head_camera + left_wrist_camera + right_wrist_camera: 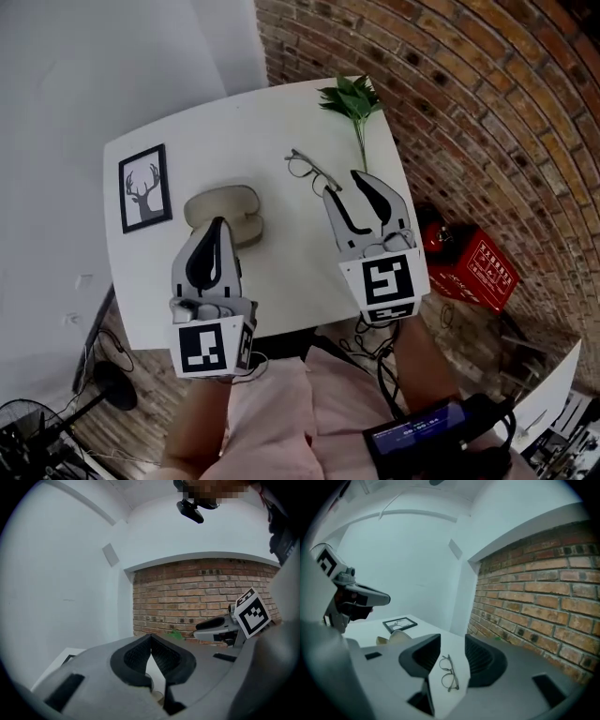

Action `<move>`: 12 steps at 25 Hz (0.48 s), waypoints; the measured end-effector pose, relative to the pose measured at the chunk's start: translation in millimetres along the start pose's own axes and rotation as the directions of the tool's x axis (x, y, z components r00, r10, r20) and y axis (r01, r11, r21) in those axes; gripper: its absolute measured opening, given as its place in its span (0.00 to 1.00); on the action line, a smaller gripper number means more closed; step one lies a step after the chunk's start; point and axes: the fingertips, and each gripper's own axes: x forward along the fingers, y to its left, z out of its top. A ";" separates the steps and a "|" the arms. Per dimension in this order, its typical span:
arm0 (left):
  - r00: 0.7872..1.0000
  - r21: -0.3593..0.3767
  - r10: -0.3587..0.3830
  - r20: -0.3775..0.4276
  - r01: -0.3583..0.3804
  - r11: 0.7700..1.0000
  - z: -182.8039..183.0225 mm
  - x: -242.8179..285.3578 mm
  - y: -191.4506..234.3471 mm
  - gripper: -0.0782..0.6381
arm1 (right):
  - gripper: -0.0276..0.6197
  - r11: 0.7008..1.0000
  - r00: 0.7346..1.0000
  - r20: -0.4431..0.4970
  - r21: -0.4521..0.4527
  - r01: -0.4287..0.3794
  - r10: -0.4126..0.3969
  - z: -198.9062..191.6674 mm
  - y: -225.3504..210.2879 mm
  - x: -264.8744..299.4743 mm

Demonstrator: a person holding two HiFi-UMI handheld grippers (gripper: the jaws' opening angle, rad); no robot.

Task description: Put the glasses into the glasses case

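Holding a gripper in each hand over the white table (281, 112), you have them side by side, both pointing away from you.

Your left gripper (219, 225) has its jaws closed, the dark pads (164, 658) meeting at their tips with nothing between them. From the head view its tip sits over the near edge of the glasses case (225, 208); whether it touches the case you cannot tell from these views.

Your right gripper (345, 185) has its jaws apart and grips nothing. In the right gripper view the glasses (448, 673) show in the gap between the two pads, but they lie flat on the table ahead of the jaws and neither pad presses on them.

From the head view the glasses (309, 169) rest on the far right part of the table, just beyond your right gripper's fingertips, outside the case. The beige case lies open to their left, near the middle of the table.

A framed deer picture (145, 187) lies left of the case, and a green sprig (352, 98) lies at the far right corner. A red box (473, 267) sits on the floor by the brick wall (469, 112).
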 end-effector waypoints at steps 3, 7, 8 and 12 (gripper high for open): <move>1.000 -0.017 0.015 -0.021 -0.016 1.000 -13.7 17.7 17.9 0.12 | 0.29 1.000 0.999 -0.043 -0.005 -0.014 0.014 -15.9 0.1 26.4; 0.998 -0.038 0.032 -0.059 -0.034 0.999 -32.8 33.7 35.0 0.12 | 0.27 0.999 0.994 -0.102 -0.022 -0.042 0.039 -37.6 1.6 55.2; 0.997 -0.043 0.033 -0.067 -0.036 0.998 -36.9 37.5 38.0 0.12 | 0.26 0.998 0.992 -0.116 -0.030 -0.049 0.045 -42.3 1.8 62.1; 0.993 -0.080 0.035 -0.110 -0.043 0.996 -52.1 45.0 45.0 0.12 | 0.24 0.995 0.980 -0.183 -0.054 -0.086 0.075 -64.4 4.2 81.9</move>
